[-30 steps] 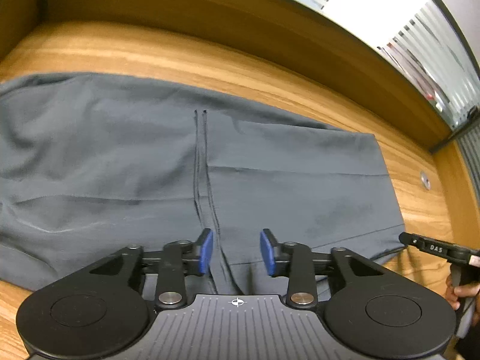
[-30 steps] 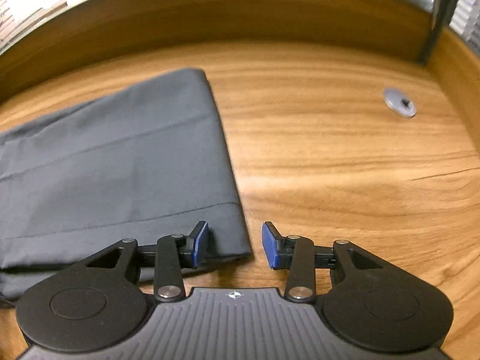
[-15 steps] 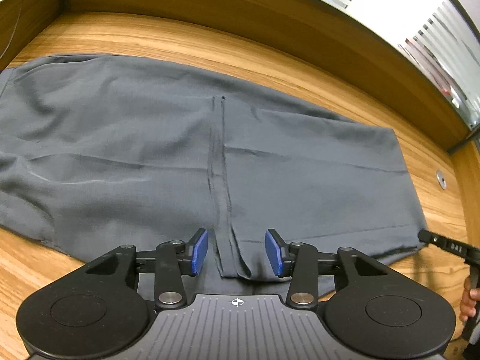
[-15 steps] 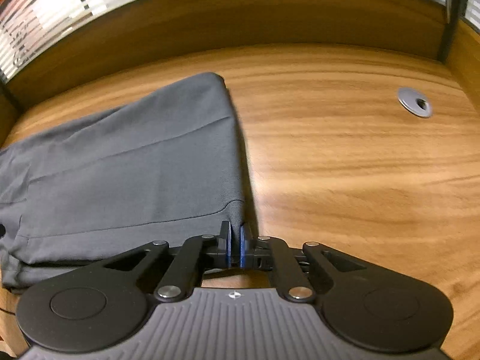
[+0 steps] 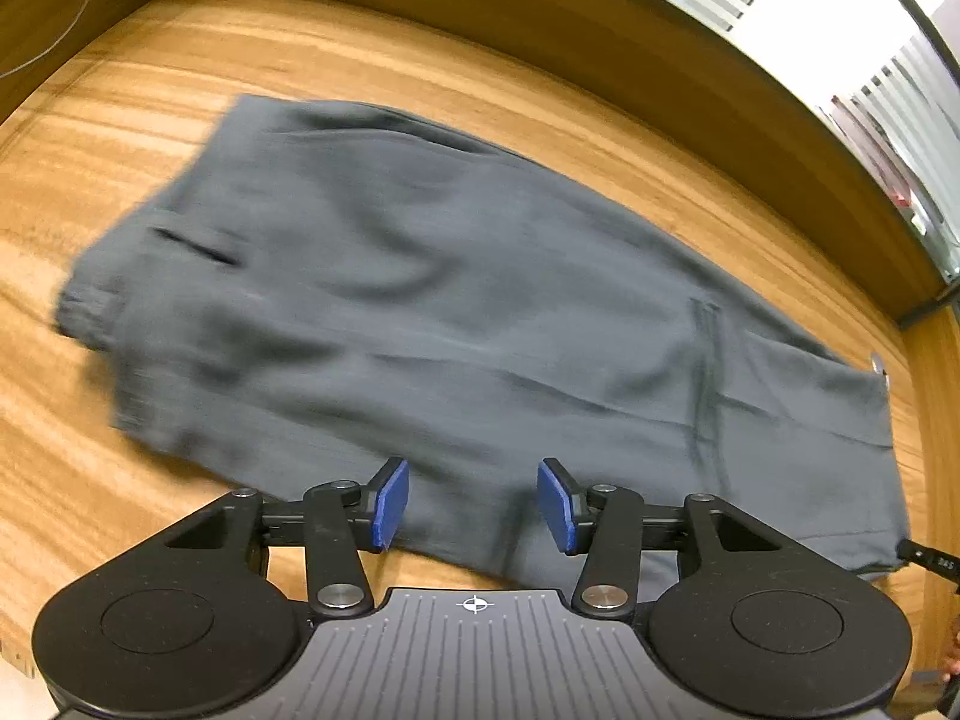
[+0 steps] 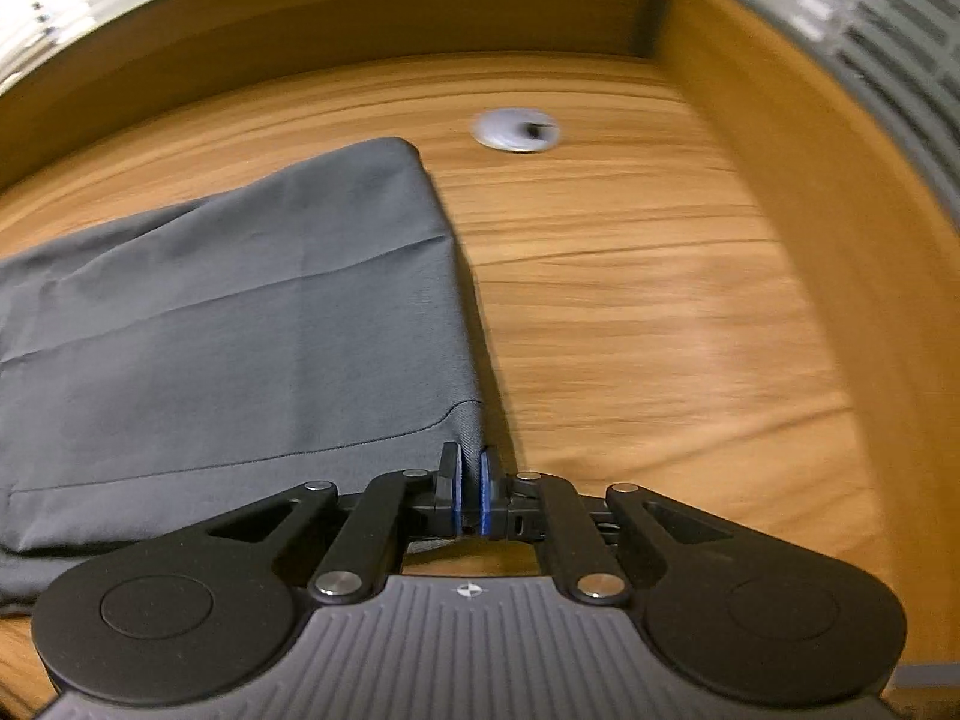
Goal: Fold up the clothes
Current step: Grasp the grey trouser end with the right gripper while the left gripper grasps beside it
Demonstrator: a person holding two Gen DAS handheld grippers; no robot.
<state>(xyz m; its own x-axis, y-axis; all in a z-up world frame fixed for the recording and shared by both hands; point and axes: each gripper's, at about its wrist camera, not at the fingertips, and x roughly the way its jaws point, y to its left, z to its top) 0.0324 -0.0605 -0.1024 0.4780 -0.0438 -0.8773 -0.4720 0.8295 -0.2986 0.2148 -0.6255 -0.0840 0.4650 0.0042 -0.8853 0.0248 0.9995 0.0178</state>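
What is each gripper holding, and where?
The right gripper pinches the grey trousers at the near hem corner; the left gripper is open, holding nothing.

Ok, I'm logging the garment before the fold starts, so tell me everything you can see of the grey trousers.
The grey trousers lie flat on the wooden table, in thin, smooth woven-looking fabric. They show a gathered elastic waistband, a slit pocket and a seam across the leg. The right hand-held gripper is shut on the near hem corner; the open left hand-held gripper hovers at the near edge.
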